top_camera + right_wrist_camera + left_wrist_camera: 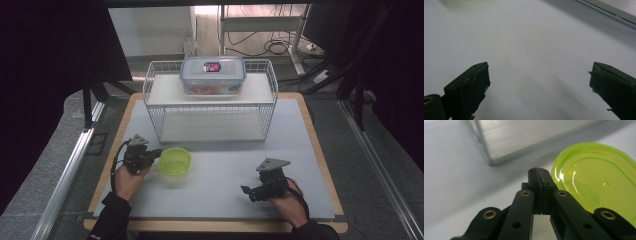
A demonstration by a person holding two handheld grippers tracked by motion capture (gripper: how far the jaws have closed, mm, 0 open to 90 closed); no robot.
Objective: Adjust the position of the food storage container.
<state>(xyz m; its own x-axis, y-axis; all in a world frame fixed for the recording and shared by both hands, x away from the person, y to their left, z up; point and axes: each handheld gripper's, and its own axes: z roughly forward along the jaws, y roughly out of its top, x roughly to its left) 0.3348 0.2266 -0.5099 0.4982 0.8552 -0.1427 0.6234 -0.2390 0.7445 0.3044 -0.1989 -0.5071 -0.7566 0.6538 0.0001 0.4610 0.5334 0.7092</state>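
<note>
While the left gripper (539, 173) has its jaws pressed together with nothing between them, its tip sits just beside the rim of the green bowl (175, 161), which rests on the grey desk (225, 195) in front of the wire rack (210, 102) (whether tip and rim touch, I cannot tell). On the rack's upper shelf stands a lidded clear container (212, 75). Well apart, the right gripper (539, 85) rests with its jaws wide apart over bare desk.
</note>
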